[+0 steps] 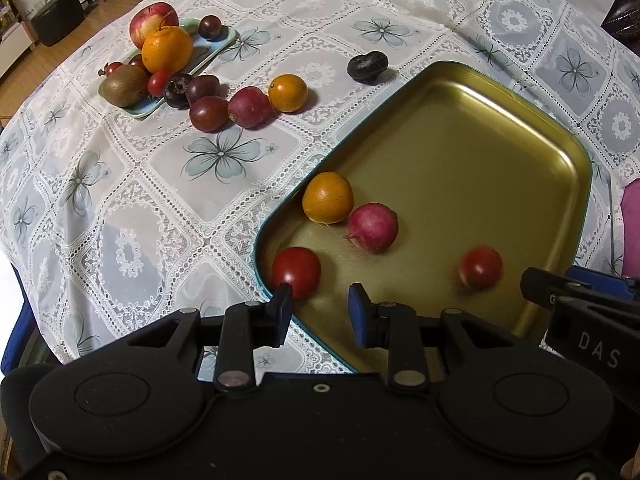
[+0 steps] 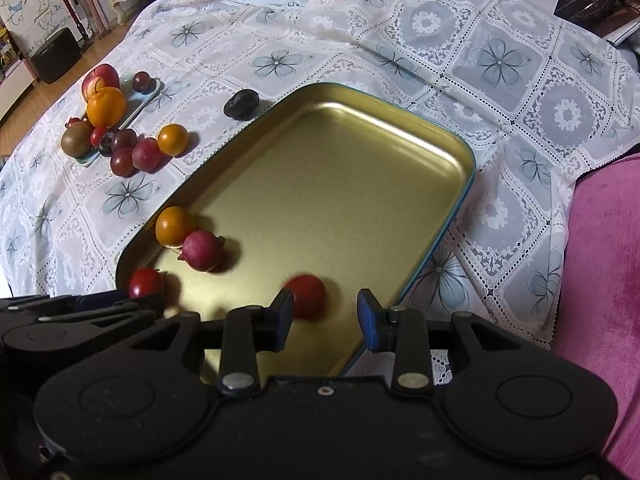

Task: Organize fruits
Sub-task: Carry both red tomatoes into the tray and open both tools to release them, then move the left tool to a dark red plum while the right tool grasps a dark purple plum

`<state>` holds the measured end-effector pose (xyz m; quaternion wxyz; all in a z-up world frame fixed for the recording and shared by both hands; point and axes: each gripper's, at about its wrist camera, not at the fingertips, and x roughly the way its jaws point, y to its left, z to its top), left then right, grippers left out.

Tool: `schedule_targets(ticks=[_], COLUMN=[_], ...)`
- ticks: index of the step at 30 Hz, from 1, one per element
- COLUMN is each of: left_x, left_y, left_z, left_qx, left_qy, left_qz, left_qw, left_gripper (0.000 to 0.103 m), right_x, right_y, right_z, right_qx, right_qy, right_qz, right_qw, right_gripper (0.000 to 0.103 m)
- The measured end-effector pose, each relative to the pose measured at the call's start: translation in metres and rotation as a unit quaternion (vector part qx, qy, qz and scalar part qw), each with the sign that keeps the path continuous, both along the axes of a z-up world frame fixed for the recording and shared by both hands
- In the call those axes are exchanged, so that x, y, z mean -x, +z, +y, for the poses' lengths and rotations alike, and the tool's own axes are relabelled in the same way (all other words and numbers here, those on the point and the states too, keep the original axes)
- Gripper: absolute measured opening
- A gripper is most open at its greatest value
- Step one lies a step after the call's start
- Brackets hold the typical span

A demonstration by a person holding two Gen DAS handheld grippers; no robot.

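A gold metal tray (image 1: 460, 152) (image 2: 340, 184) holds a small orange (image 1: 327, 197) (image 2: 175, 226), a pink round fruit (image 1: 373, 226) (image 2: 203, 250) and two red tomatoes (image 1: 296, 272) (image 1: 480, 268). The right tomato (image 2: 307, 296) looks motion-blurred. My left gripper (image 1: 320, 312) is open and empty above the tray's near left corner, close to the left tomato (image 2: 145, 282). My right gripper (image 2: 325, 314) is open and empty just behind the blurred tomato. A green plate (image 1: 214, 46) (image 2: 150, 94) at the far left carries an apple, an orange, a kiwi and small fruits.
Several loose fruits (image 1: 248, 106) (image 2: 148, 154) lie on the lace tablecloth beside the green plate. A dark wrinkled fruit (image 1: 368, 66) (image 2: 241, 106) lies by the tray's far corner. A pink cushion (image 2: 600, 280) is at the right. The table edge curves at the left.
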<state>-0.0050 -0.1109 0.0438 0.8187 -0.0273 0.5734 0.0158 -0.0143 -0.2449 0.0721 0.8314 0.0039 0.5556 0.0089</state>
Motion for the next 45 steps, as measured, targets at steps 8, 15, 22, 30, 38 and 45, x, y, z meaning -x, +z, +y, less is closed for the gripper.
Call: schedule_targets(ticks=[8,15,22,30,38,45], left_x=[0.003,0.005,-0.001,-0.021,-0.047,-0.078], left_y=[0.0,0.001,0.001,0.0,0.007,0.01], left_z=[0.013,0.037,0.071,0.107,0.136,0.154], left_qx=[0.001,0.0,-0.005,-0.008,-0.002,0.003], left_qy=[0.01,0.026,0.046,0.06,0.072,0.079], left_qz=[0.0,-0.001,0.001,0.0,-0.014,-0.019], left_qw=[1.0,0.9997,0.9989,0.9982,0.9973,0.9966], left_gripper=[0.039,0.039,0.039,0.039,0.039,0.039], right_x=[0.001,0.0,-0.004,-0.02,-0.05,-0.079], right_y=[0.0,-0.003,-0.007,-0.015,-0.012,-0.011], right_z=[0.006,0.015,0.029,0.041,0.052,0.065], right_qx=[0.01,0.01,0.021,0.01,0.011,0.012], right_qy=[0.012,0.024,0.034,0.034,0.032,0.038], right_qz=[0.007,0.03,0.043,0.074,0.079,0.072], right_qw=[1.0,0.999,0.998,0.997,0.996,0.997], right_gripper=[0.037,0.038,0.038,0.038,0.038,0.039])
